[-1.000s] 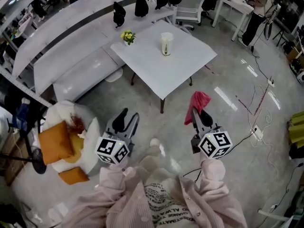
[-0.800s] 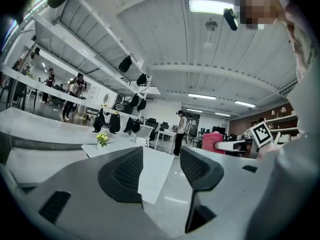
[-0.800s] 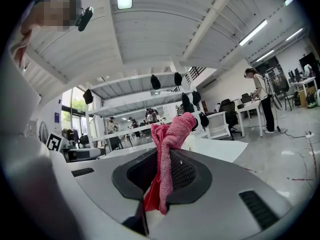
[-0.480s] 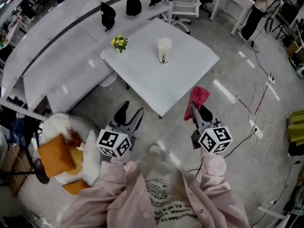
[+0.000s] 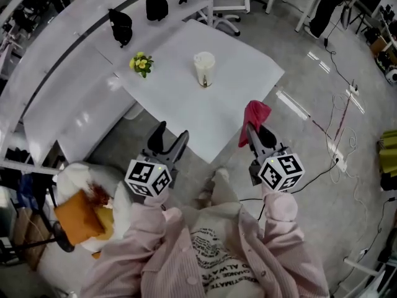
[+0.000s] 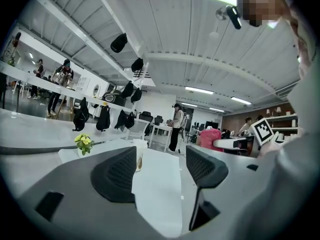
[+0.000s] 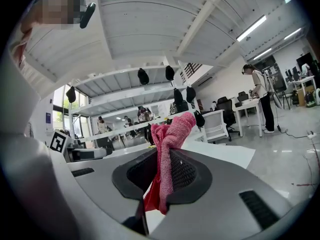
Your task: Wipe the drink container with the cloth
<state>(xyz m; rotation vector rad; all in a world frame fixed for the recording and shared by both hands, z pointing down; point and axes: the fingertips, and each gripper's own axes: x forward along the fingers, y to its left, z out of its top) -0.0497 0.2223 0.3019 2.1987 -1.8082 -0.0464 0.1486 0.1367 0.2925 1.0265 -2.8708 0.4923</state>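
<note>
Probably an open-plan office: white desks (image 5: pixel 205 98), a swivel chair (image 5: pixel 226 14), hung bags (image 5: pixel 121 25), floor cables (image 5: pixel 342 120), ceiling strip lights (image 6: pixel 197 90), people standing about.

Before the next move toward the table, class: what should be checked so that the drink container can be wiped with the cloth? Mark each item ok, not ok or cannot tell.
1. Cloth clamped in the right gripper: ok.
2. Left gripper free: ok; its jaws have just been opening, nothing between them.
3. Drink container upright on the table: ok.
4. Grippers at the drink container: not ok; both are short of it, near the table's front edge.
5. Flower pot apart from the drink container: ok.
6. Lid sealed: cannot tell.
</note>
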